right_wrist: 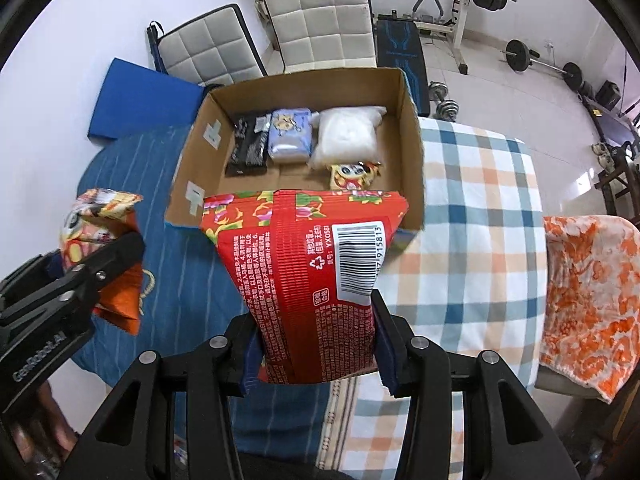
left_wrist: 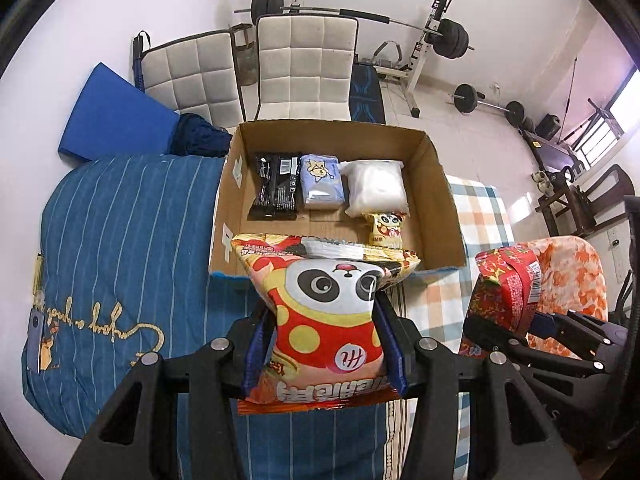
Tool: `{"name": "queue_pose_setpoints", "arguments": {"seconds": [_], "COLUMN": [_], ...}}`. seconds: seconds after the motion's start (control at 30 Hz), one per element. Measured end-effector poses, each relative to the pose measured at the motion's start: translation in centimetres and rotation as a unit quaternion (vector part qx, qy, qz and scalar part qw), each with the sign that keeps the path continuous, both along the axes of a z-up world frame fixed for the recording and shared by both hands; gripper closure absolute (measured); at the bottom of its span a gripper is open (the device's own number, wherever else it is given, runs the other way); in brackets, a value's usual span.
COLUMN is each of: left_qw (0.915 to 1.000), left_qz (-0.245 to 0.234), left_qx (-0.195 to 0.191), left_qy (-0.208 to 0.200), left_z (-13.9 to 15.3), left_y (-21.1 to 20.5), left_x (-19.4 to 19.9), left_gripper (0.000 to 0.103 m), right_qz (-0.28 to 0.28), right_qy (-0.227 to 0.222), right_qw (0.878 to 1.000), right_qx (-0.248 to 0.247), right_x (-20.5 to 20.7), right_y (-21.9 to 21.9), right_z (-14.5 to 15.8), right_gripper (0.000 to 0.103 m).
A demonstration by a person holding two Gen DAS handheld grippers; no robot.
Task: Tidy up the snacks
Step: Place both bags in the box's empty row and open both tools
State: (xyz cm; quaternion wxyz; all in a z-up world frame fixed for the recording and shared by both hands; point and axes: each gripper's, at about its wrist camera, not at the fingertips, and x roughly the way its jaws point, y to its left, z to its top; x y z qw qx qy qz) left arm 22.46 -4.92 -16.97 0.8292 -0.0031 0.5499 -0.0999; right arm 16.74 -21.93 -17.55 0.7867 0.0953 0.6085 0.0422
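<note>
Behind the bed stand two white padded chairs [left_wrist: 306, 66] and a barbell rack [left_wrist: 430, 40] against a pale wall. On the bed lie a blue striped quilt [left_wrist: 120, 240] and a checked blanket [right_wrist: 472, 208], and an open cardboard box [left_wrist: 436, 184] sits between them, toward the far edge. Along the box's far wall lie a black packet [left_wrist: 276, 186], a light blue packet [left_wrist: 322, 182] and a white bag [left_wrist: 376, 186]; a small yellow panda packet [left_wrist: 386, 228] lies just in front of the white bag. The left gripper [left_wrist: 326, 344] is clenched on a panda snack bag [left_wrist: 328, 308], held above the box's near edge. The right gripper [right_wrist: 316, 344] grasps a red snack bag [right_wrist: 312, 264], also above the near edge, beside the left one.
</note>
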Motion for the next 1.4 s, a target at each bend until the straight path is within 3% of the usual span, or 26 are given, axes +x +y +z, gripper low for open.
{"name": "queue_pose_setpoints", "arguments": {"seconds": [0.33, 0.6, 0.77, 0.93, 1.17, 1.4], "left_qw": [0.9992, 0.9933, 0.9857, 0.9759, 0.9685, 0.9566], "left_qz": [0.019, 0.025, 0.027, 0.025, 0.010, -0.003], "left_qx": [-0.009, -0.016, -0.004, 0.000, 0.004, -0.003], "left_qy": [0.034, 0.112, 0.166, 0.217, 0.249, 0.291], "left_z": [-2.1, -7.4, -12.2, -16.3, -19.3, -21.4], "left_y": [1.8, 2.6, 2.4, 2.0, 1.2, 1.1], "left_x": [8.5, 15.4, 18.3, 19.3, 19.7, 19.9], "left_gripper": [0.057, 0.057, 0.057, 0.057, 0.057, 0.057], "right_qz": [0.007, -0.002, 0.006, 0.022, 0.031, 0.030], "right_qy": [0.006, 0.056, 0.091, 0.125, 0.167, 0.195], "right_qw": [1.000, 0.997, 0.994, 0.991, 0.984, 0.978], "right_qx": [0.027, 0.055, 0.052, 0.040, 0.055, 0.069], "right_x": [7.4, 14.1, 17.2, 18.5, 19.1, 19.4], "right_y": [0.1, 0.9, 2.3, 3.7, 4.8, 5.3], "right_z": [-1.4, -6.9, -11.2, -15.3, -20.1, -22.8], "right_gripper": [0.054, 0.054, 0.054, 0.054, 0.054, 0.054]}}
